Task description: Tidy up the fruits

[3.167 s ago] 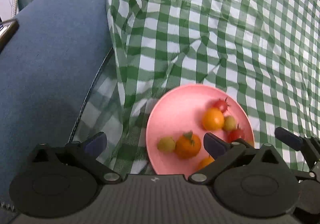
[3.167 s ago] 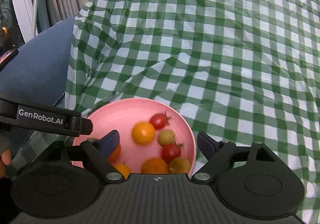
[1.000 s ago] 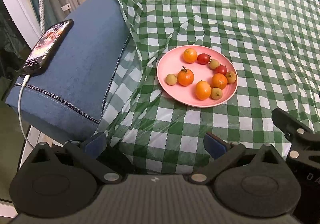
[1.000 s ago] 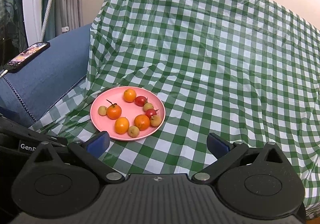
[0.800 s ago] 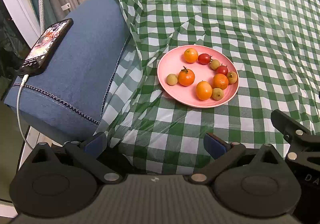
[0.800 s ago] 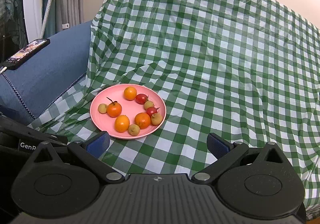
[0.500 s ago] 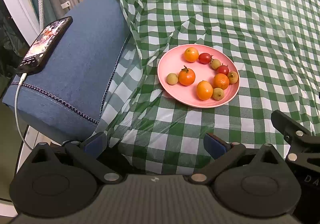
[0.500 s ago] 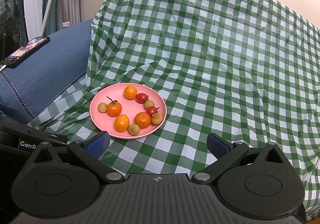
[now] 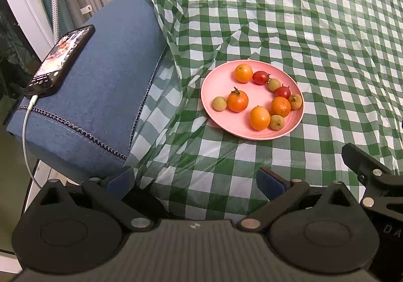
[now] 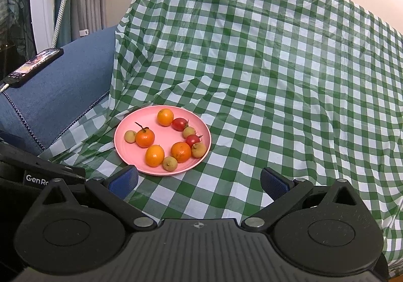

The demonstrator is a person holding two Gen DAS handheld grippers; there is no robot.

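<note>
A pink plate (image 9: 216, 80) lies on the green checked cloth and also shows in the right wrist view (image 10: 126, 146). On it are several small fruits: oranges such as one with a stem (image 9: 237, 101) (image 10: 144, 137), red cherry tomatoes (image 9: 260, 77) (image 10: 179, 123) and yellow-green fruits (image 9: 219, 103) (image 10: 130, 136). My left gripper (image 9: 195, 181) is open and empty, well short of the plate. My right gripper (image 10: 199, 181) is open and empty, just short of the plate's near rim.
A blue cushioned armrest (image 9: 100, 95) stands left of the plate, with a phone (image 9: 61, 59) on a charging cable on top. The checked cloth (image 10: 277, 80) covers the surface and rises at the back. The other gripper's body shows at the view edges (image 9: 372, 176) (image 10: 37, 171).
Over three seconds both grippers have pulled back from the plate, which now sits farther off. In the last second almost nothing has moved.
</note>
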